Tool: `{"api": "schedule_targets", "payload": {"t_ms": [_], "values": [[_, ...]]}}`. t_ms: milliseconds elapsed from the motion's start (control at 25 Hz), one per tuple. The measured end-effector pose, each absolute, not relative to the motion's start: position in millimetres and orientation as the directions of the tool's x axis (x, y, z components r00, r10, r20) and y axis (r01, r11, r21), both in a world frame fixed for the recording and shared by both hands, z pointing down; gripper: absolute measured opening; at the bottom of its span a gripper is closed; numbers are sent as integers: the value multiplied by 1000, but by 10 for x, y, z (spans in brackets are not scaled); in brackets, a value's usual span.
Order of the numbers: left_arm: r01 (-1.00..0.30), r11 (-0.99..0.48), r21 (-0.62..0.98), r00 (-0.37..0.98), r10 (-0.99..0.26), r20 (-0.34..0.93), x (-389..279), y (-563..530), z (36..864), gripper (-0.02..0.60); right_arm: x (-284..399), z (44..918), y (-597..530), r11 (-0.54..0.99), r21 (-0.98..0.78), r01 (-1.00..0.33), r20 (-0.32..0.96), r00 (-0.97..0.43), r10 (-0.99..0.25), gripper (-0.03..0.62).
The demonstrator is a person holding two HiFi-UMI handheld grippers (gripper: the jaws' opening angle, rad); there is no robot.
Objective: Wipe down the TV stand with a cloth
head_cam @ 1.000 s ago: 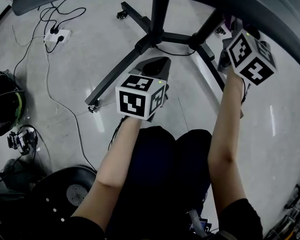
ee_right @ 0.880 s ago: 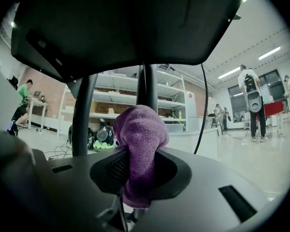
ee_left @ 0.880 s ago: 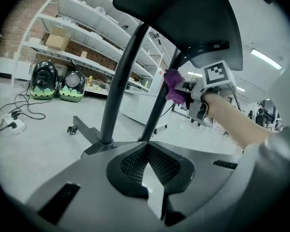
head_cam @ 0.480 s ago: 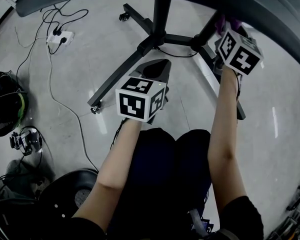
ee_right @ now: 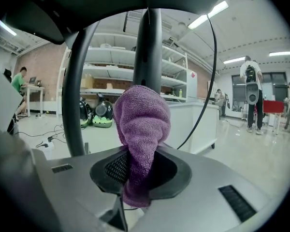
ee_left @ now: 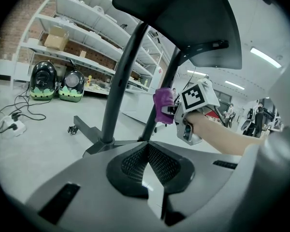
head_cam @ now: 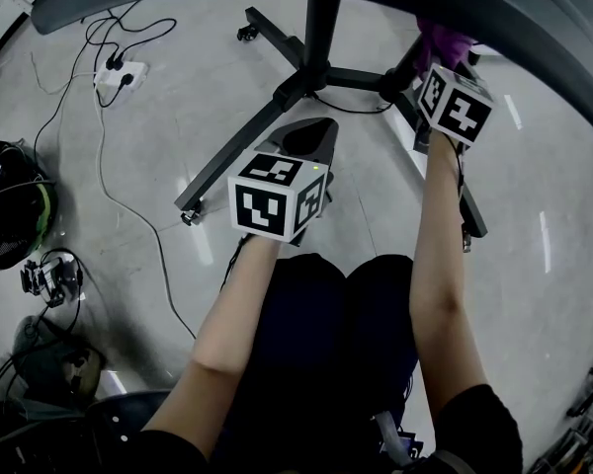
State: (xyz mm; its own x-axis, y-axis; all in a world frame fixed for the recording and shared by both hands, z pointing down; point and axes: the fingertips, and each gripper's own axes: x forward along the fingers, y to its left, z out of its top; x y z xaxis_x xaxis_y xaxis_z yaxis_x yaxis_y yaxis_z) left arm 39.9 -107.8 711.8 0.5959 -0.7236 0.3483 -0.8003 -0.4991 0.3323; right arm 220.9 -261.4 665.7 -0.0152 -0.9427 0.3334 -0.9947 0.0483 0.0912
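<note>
Head view: my right gripper (head_cam: 441,62), at the upper right of the frame, is clamped on the purple cloth (head_cam: 443,38), which lies against a black post of the TV stand (head_cam: 314,28). My left gripper (head_cam: 311,138), mid-frame, has its jaws together on nothing. The stand's wheeled legs spread over a pale grey, glossy floor (head_cam: 138,196). A white power strip (head_cam: 114,72) and loose cables (head_cam: 99,181) lie at upper left. The left gripper view shows long white shelves (ee_left: 87,57) against a brick wall.
</note>
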Motion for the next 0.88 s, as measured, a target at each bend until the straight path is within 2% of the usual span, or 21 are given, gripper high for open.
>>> {"api": "schedule_targets", "payload": {"t_ms": [880], "values": [[-810,-492,318,584,-721,373,237,-1084,7158,5,2138,8211,-2525,74,81,-994,660,-3,-751,104]]}}
